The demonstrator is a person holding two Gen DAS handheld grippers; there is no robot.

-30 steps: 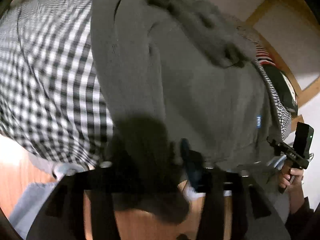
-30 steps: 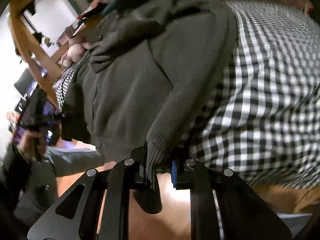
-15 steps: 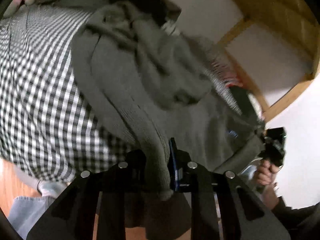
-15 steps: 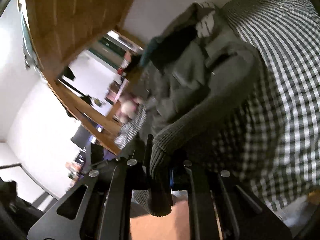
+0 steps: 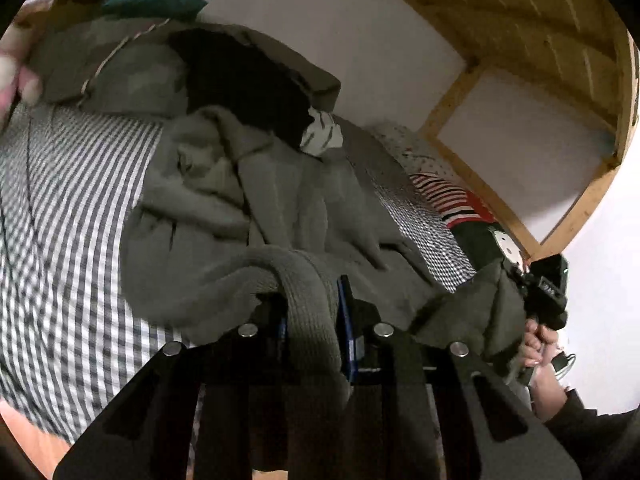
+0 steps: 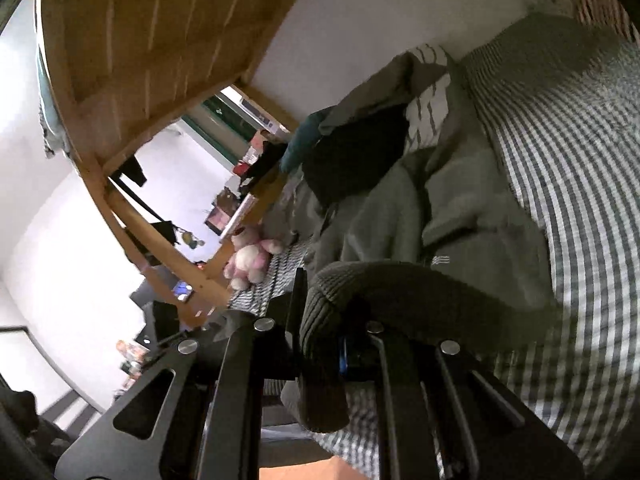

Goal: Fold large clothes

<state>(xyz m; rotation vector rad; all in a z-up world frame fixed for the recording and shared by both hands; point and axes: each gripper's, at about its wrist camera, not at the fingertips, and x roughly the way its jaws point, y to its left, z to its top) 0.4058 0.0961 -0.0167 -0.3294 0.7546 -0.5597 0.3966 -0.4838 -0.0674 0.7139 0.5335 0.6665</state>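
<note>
A grey hoodie (image 5: pixel 224 216) lies crumpled on a black-and-white checked bedspread (image 5: pixel 60 240). My left gripper (image 5: pixel 312 300) is shut on one ribbed sleeve cuff (image 5: pixel 308 320), which is held up off the bed and droops over the fingers. At the right edge of the left wrist view, a person's hand (image 5: pixel 534 344) holds the other gripper, with more of the hoodie bunched at it. In the right wrist view my right gripper (image 6: pixel 320 320) is shut on the other ribbed cuff (image 6: pixel 324 300). Its sleeve arches back to the hoodie's body (image 6: pixel 460 208).
A pile of other clothes, dark (image 5: pixel 248 76) and teal (image 5: pixel 152 0), lies at the back by the white wall. The wooden bed frame (image 5: pixel 500 208) borders the bed. A red-striped cushion (image 5: pixel 452 200) and a pink plush toy (image 6: pixel 250 256) lie near the frame.
Both grippers rose and tipped up, lifting the sleeve cuffs off the bedspread. The left gripper's jaws closed on its cuff. More wall and bed frame came into view.
</note>
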